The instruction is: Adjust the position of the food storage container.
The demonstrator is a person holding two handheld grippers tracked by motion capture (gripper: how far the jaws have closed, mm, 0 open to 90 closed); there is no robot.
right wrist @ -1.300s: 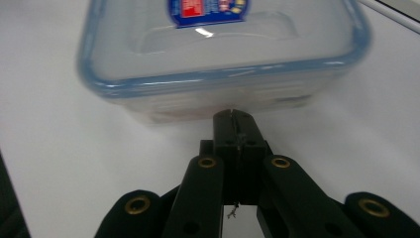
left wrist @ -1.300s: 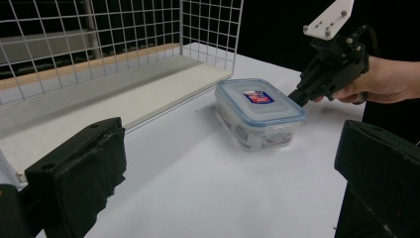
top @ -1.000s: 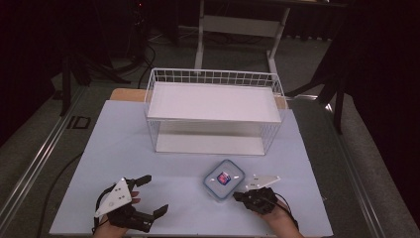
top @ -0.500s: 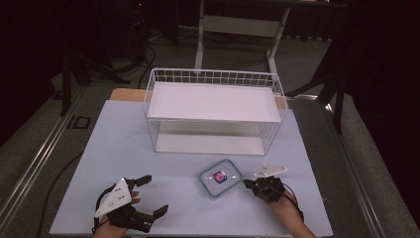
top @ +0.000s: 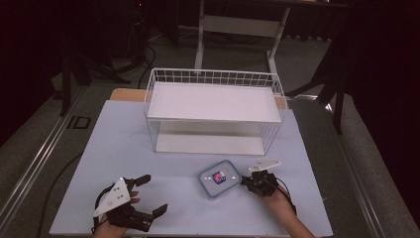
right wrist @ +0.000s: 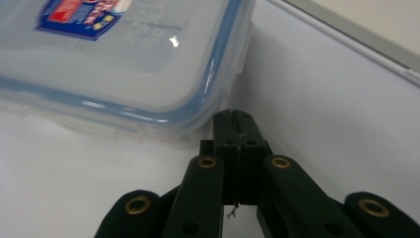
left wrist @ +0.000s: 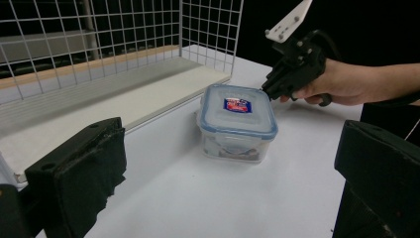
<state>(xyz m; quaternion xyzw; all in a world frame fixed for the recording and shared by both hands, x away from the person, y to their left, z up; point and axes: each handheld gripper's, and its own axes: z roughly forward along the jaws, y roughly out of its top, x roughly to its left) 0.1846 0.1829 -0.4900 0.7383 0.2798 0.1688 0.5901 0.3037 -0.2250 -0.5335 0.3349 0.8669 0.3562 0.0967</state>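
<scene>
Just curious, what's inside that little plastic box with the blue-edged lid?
The clear square plastic box is shut. Through its wall something pale and dark shows near the bottom, but the frosted lid and sticker hide what it is.

The left hand-held gripper is held low at the near left of the tabletop, its jaws spread wide apart with nothing between them. It is gripped from behind by the left hand. The right hand-held gripper is held at the near right, jaws pressed fully together and pointed leftward. It is gripped by the right hand, with the forearm entering from the lower edge.
</scene>
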